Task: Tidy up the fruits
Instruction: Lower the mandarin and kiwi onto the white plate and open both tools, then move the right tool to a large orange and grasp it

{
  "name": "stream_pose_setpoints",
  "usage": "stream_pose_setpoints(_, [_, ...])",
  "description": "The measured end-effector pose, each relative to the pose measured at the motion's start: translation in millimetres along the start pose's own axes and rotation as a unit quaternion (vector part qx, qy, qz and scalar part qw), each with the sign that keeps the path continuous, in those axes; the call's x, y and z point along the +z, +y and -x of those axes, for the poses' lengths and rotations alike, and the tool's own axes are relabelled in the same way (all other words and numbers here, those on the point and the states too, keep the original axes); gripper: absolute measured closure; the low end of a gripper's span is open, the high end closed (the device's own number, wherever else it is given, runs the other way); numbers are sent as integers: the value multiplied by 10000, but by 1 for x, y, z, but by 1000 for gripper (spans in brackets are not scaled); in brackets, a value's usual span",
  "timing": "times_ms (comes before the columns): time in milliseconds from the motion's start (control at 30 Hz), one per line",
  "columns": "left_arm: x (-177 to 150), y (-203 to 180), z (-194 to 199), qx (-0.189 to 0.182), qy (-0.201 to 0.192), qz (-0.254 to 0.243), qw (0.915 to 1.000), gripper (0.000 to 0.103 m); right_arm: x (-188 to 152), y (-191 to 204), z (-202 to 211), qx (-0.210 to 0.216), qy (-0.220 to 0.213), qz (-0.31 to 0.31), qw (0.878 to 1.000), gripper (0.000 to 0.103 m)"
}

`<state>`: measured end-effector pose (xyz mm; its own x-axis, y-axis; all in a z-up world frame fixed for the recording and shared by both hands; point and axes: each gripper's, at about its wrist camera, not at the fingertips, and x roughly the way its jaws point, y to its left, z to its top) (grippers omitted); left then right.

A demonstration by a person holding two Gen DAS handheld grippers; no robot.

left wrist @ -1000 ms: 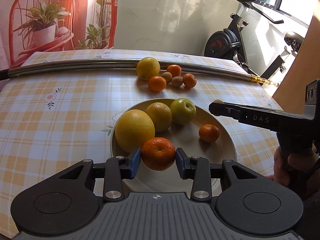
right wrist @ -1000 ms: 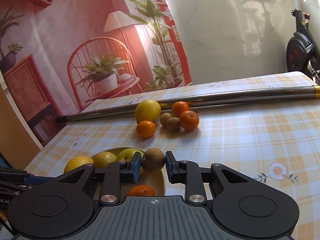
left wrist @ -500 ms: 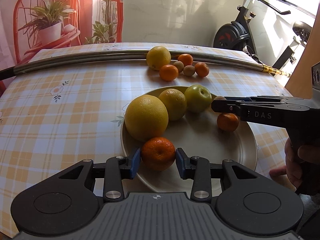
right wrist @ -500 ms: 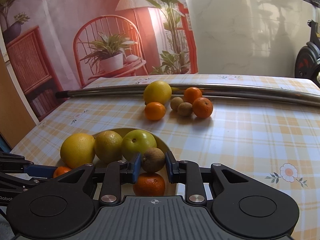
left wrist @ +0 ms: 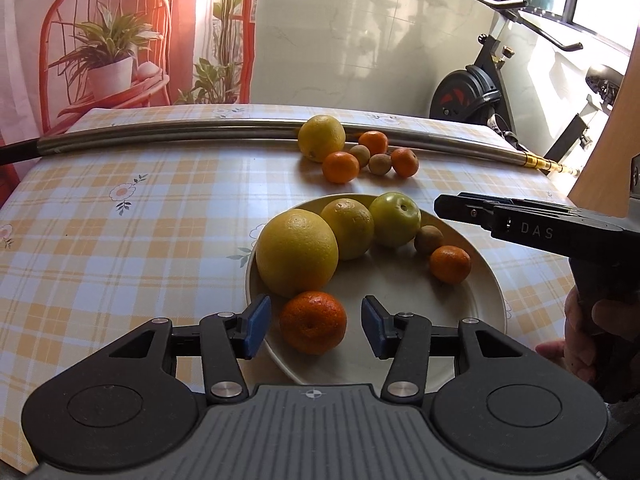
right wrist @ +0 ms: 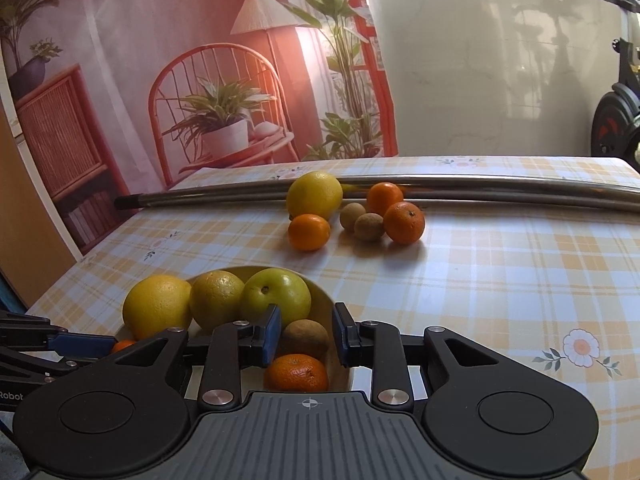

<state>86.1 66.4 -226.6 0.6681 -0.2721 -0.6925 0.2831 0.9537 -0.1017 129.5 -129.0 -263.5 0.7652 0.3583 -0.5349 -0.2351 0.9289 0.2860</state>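
A: From the left wrist, how does the left tool (left wrist: 312, 326) stand?

B: Its jaws are opening. A tangerine (left wrist: 313, 322) sits between the blue pads, with a gap on either side, resting on the near part of the plate (left wrist: 476, 304).

A: What else is on that plate?

B: A big yellow grapefruit (left wrist: 297, 252) just behind the tangerine, then an orange (left wrist: 348, 229) and a green apple (left wrist: 395, 220) in a row toward the far rim. To the right lie a brown kiwi (left wrist: 428, 240) and a second tangerine (left wrist: 450, 264). The right tool (left wrist: 440, 203) reaches in from the right above the kiwi, held by a hand (left wrist: 580, 336).

A: And beyond the plate?

B: A cluster of loose fruit (left wrist: 356, 152) lies on the checked surface (left wrist: 120, 240), against a metal pole (left wrist: 180, 134).

A: Now the right wrist view.

B: The right tool (right wrist: 306, 334) has its jaws parting. The kiwi (right wrist: 306, 338) is between the pads; the right pad stands clear of it, the left is very close. It rests on the plate (right wrist: 320, 292), beside the apple (right wrist: 278, 296), with a tangerine (right wrist: 296, 372) nearer the camera. The loose fruit (right wrist: 356, 212) is well apart, farther up the surface.
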Motion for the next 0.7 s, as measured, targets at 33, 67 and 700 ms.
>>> stream_pose_setpoints(33, [1, -1, 3, 22, -82, -30, 10000, 50, 1, 0, 5, -39, -174, 16, 9998, 74])
stream_pose_setpoints(67, [2, -2, 5, 48, -160, -59, 9998, 50, 2, 0, 8, -86, -301, 50, 9995, 73])
stream_pose_setpoints(700, [16, 13, 14, 262, -618, 558, 9962, 50, -5, -49, 8, -724, -514, -613, 9942, 71])
